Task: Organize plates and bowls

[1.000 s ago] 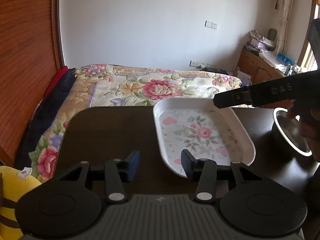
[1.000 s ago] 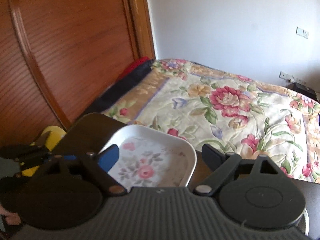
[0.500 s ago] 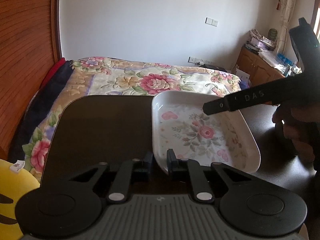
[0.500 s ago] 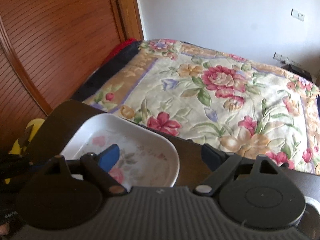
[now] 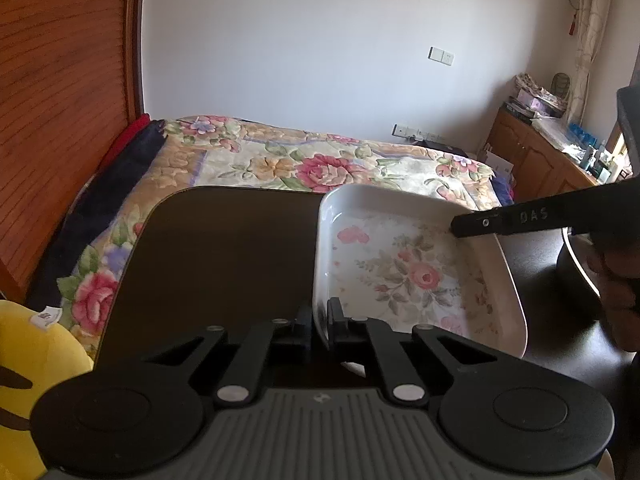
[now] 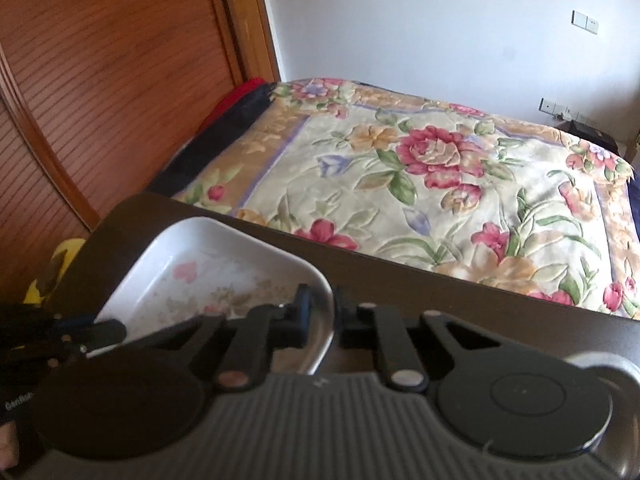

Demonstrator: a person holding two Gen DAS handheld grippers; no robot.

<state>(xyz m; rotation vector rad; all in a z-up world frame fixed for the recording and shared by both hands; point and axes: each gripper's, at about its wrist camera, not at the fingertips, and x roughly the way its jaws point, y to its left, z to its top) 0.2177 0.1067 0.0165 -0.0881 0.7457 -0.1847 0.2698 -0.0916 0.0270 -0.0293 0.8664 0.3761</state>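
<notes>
Barely begun, by the look of it: nothing stacked yet. Lying on the dark bench (image 5: 208, 264) toward its far edge, the floral plate (image 5: 404, 276); beside it, near the right edge, a steel bowl (image 5: 576, 256), untouched. Left tongs (image 5: 319, 330) just closed, pinching the plate's near-left rim; right tongs (image 6: 320, 314) just closed, pinching its right rim.

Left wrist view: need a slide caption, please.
Left gripper and right gripper both clamp the floral dish's rim on the dark table.
</notes>
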